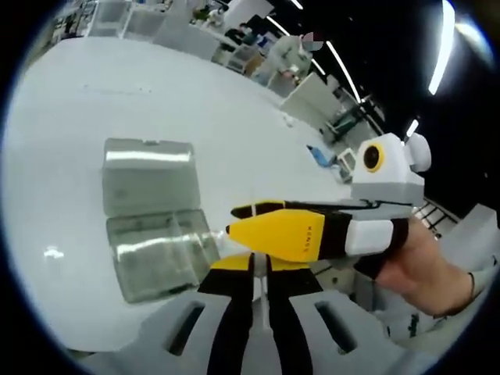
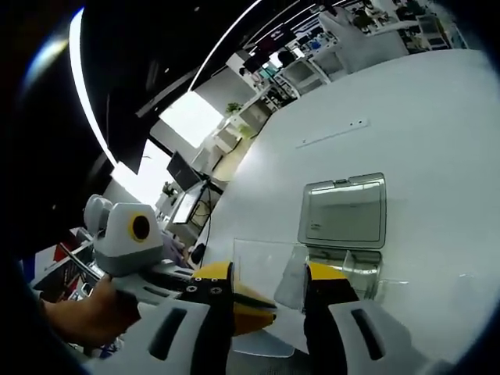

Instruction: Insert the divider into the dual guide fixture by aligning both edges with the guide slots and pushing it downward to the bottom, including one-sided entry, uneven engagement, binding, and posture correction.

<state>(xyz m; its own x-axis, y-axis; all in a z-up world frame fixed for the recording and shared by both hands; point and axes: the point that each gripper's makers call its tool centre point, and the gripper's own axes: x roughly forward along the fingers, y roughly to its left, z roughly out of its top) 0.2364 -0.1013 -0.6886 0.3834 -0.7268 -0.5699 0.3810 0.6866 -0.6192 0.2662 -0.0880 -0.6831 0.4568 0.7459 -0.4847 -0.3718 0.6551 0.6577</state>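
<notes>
In the right gripper view, the clear divider (image 2: 269,269) is hard to trace: its lower edge drops behind the right hand-held gripper (image 2: 269,301), so the grip cannot be told. The clear fixture box (image 2: 348,269) beyond is partly covered. In the left gripper view, the left hand-held gripper (image 1: 262,273) hides the box's near corner.

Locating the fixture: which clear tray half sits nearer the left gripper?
The deeper half, right beside the left gripper; the flatter lid half lies beyond it.
</notes>
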